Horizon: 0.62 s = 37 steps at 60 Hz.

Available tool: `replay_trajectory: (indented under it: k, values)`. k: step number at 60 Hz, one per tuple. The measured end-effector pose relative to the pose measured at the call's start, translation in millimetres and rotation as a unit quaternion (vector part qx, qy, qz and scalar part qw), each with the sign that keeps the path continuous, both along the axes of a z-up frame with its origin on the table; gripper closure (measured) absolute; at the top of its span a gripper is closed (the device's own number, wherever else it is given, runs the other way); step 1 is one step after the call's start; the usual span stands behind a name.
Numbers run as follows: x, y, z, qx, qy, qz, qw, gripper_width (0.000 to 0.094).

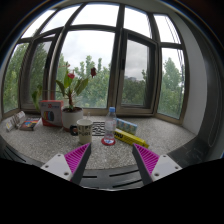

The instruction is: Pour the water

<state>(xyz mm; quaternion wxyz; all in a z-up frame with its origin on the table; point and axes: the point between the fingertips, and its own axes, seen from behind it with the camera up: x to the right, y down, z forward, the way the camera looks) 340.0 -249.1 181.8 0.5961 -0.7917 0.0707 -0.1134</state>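
Approach step, nothing grasped yet. The gripper (112,160) hangs back from the surface (170,135) with its jaws spread wide and nothing between them, pink pads (78,158) facing each other. The water bottle (110,124) stands upright beyond the jaws, roughly centred ahead of them, long axis vertical, cap pointing up toward the bay window (100,50). Just left of the bottle is a white cup (84,127), likely the pour target, though I can't confirm that; a checkered box (98,129) sits between the two. A potted plant (72,100) stands further left, with a red box (51,112) and some small packets (20,121) beyond it. A yellow object (130,136) lies flat just right of the bottle. Next move, as I judge it: advance straight in, keep the jaws spread until they straddle the bottle's body, then close. Clutter close on both sides, so a narrow, centred approach is needed.
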Motion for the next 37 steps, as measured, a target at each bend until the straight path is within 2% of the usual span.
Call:
replay_trajectory:
  k: [16,20,29,37]
  values:
    - [-34.4,-104.0,12.9,0.005,0.008,-0.016,1.0,0.0083]
    - [-38.2,-116.9,13.3,0.001,-0.012,-0.022,1.0,0.0081]
    - [-59.4,-128.5,19.5,0.005,-0.007,0.001,1.0,0.0081]
    - [-64.3,-132.9,22.6,0.007,-0.007,-0.001,1.0,0.0081]
